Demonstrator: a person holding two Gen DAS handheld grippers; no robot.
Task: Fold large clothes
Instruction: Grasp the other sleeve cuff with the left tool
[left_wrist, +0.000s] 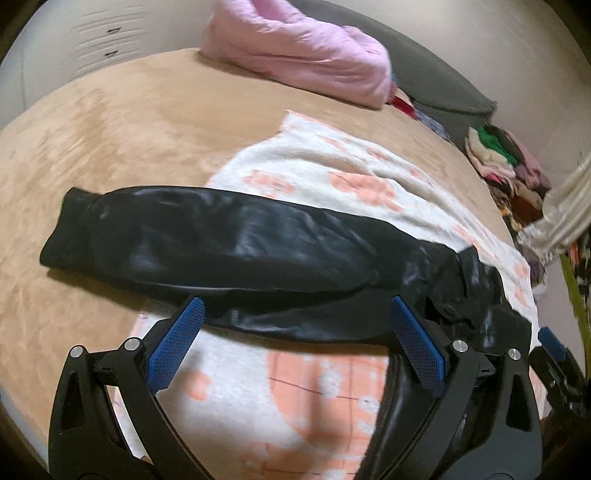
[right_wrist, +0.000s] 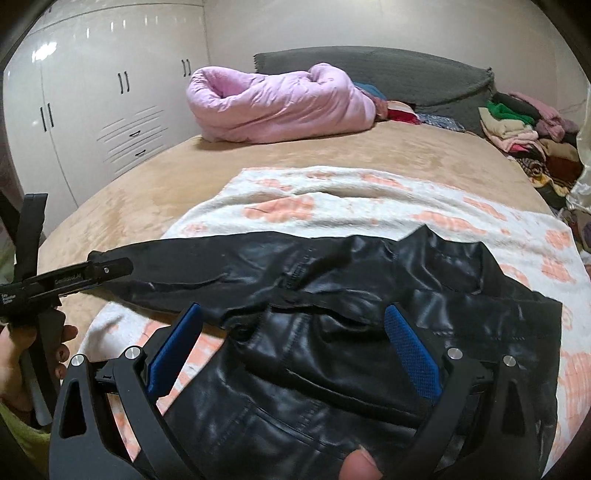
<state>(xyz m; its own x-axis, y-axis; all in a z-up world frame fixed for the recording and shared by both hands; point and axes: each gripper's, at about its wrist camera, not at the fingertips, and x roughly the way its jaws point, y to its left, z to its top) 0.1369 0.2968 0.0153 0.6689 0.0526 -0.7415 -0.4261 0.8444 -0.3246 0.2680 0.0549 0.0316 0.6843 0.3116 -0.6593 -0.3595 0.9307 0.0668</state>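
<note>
I can see small white letters on the black bar of my left gripper (right_wrist: 66, 280) in the right wrist view. They are too blurry for me to read. There is more tiny white writing on its body near the hand, and I cannot read that either. Nothing else has words.

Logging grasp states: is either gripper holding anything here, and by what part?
Nothing is held. Left gripper and right gripper are both open over the black jacket.

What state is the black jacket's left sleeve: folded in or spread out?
Spread out: the sleeve of the black leather jacket lies stretched sideways across the bed, not folded over the body.
</note>
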